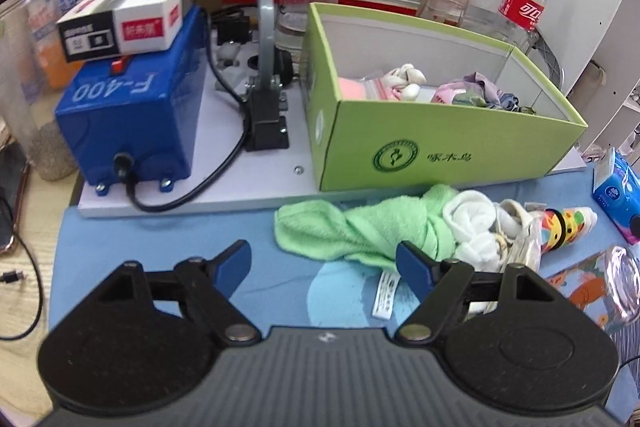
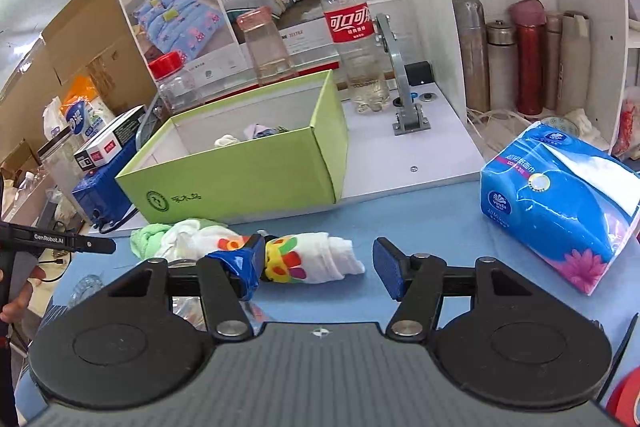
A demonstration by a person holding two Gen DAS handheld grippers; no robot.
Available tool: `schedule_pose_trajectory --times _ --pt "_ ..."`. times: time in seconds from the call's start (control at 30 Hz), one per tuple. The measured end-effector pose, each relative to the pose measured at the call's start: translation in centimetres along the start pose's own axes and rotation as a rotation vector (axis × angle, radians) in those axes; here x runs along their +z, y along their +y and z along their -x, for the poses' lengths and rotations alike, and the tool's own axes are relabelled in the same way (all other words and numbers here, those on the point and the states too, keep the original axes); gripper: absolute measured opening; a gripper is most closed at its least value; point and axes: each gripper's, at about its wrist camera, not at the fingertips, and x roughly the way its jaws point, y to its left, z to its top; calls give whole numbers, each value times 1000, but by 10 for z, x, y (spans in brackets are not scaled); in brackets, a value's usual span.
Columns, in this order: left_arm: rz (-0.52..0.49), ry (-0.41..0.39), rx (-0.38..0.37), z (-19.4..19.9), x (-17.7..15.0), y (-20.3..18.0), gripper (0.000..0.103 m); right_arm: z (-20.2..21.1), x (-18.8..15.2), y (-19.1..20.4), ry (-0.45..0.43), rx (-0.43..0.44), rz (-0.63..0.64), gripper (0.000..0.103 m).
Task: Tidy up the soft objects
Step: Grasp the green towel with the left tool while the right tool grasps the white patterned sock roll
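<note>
Fluffy green towel (image 1: 352, 227) lies crumpled before the cardboard box (image 1: 440, 151); both hand-held grippers, left (image 1: 324, 263) and right (image 2: 318, 267), gape empty.

blue f-400 machine (image 1: 128, 123) under a small carton (image 1: 128, 11), cola bottle (image 2: 354, 39), tissue pack (image 2: 560, 203), flasks (image 2: 516, 59)

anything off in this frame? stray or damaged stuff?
Right gripper: its left finger pad is wrapped in wrinkled blue tape, unlike the other. Green towel and rolled socks lie loose outside the green box.
</note>
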Motion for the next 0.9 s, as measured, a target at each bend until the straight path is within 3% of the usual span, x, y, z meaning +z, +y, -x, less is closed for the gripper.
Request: schedule_pose_trajectory --times 0.2,0.4,0.53,0.77,0.9 --pt "-12 48 -6 -36 21 -12 80 -37 17 9 69 4 130 46" --pt "-33 36 23 -50 31 -14 100 -83 38 30 175 49 292 46" --pt "-65 49 24 -61 30 -17 102 -103 44 36 221 103 291 46" --pt "-31 85 -17 -77 26 -9 102 -119 32 35 301 73 324 47" --pt "-12 87 -1 -71 18 9 102 -118 30 27 315 59 312 48"
